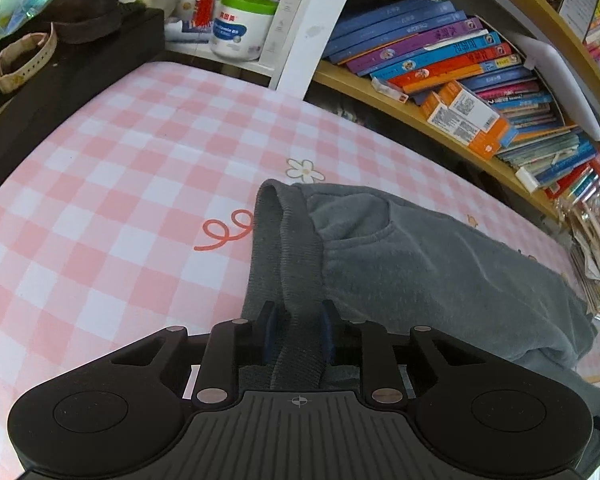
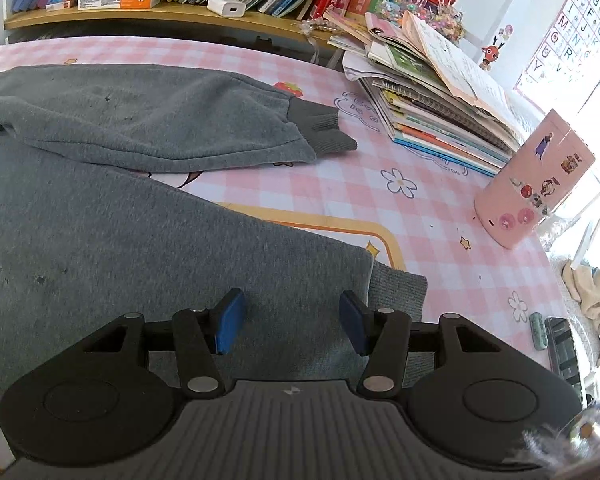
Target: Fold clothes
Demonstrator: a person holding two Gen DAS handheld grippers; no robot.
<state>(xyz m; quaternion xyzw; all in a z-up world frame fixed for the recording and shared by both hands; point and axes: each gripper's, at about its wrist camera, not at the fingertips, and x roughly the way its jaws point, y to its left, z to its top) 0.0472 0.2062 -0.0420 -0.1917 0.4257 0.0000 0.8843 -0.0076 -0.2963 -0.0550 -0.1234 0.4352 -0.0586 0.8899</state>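
Pink-checked cloth (image 1: 112, 168) is spread w/ grey trousers (image 1: 420, 256); waistband is clamped by left gripper (image 1: 299, 330). Right gripper (image 2: 292, 322) is held apart above a leg. Bookshelf (image 1: 440, 120) at 2 o'clock.

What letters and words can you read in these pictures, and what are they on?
"A E I", "B F J", "M N", "Q R", "Y": single letters on the alphabet poster.
White tub with green lid: label too blurred to read.
Book spines, orange boxes: print too small.
Grey garment: white stitching, cut off, unreadable.
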